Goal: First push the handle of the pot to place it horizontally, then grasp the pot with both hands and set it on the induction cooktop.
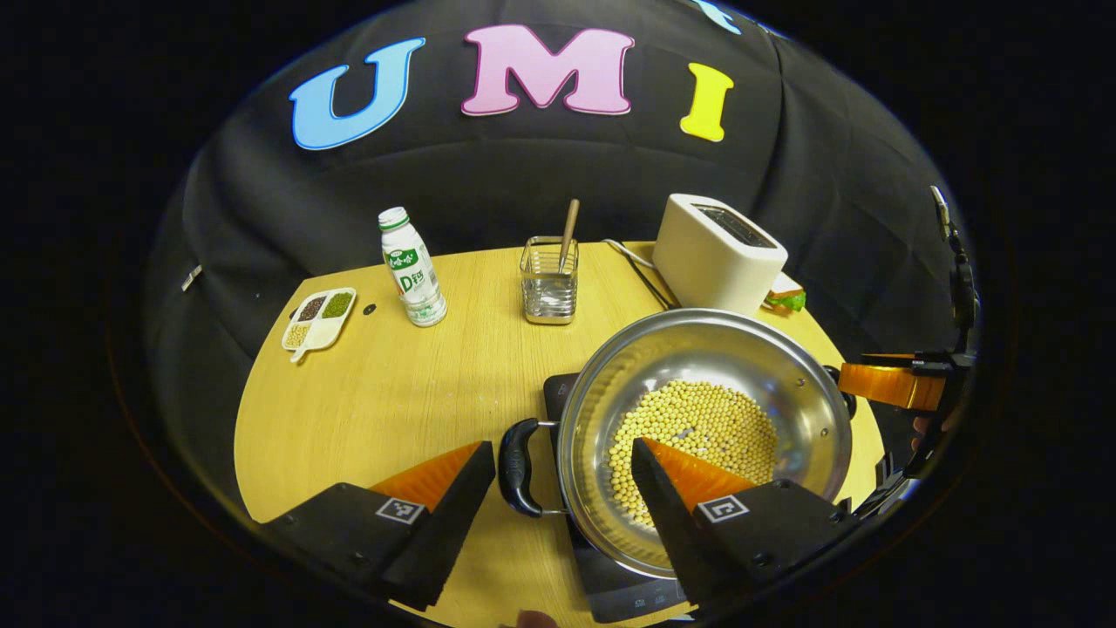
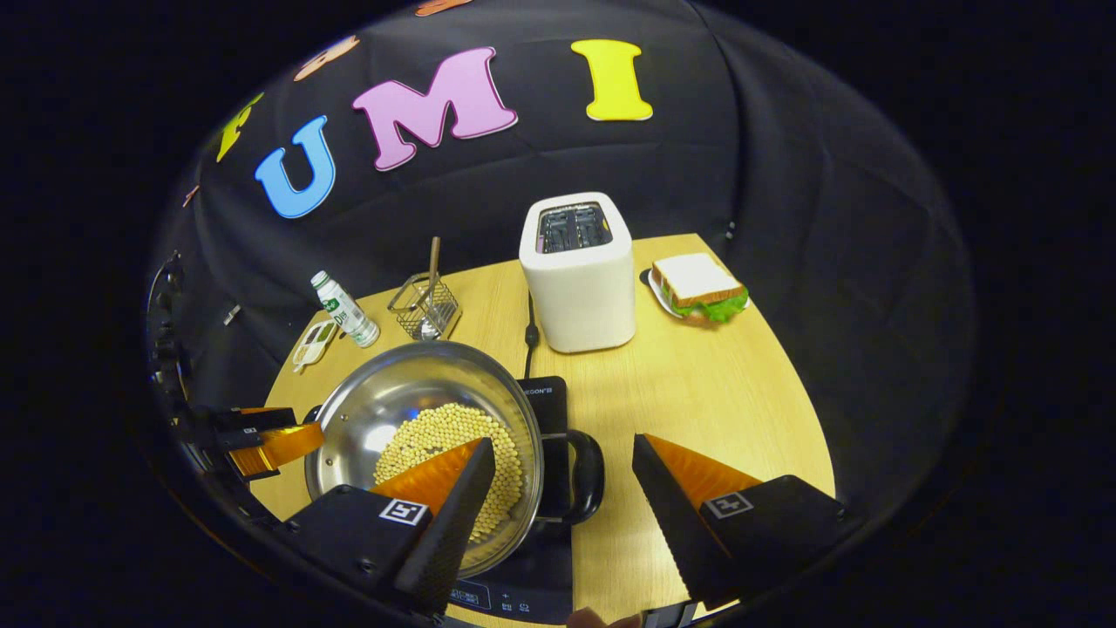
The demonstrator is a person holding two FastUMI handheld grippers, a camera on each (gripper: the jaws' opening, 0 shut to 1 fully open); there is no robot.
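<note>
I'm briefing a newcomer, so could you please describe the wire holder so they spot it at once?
Start at the white toaster at the table's back. Left of it stands the wire holder, with the bottle farther left. It alone is a see-through mesh box, with a wooden stick poking out.

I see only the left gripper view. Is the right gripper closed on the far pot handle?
Observer: No. The right gripper is open; the handle lies between its fingers with a gap on each side.
Operator: And what is the green thing behind the toaster?
Observer: Lettuce in a sandwich, which sits on a plate beside the toaster.
</note>
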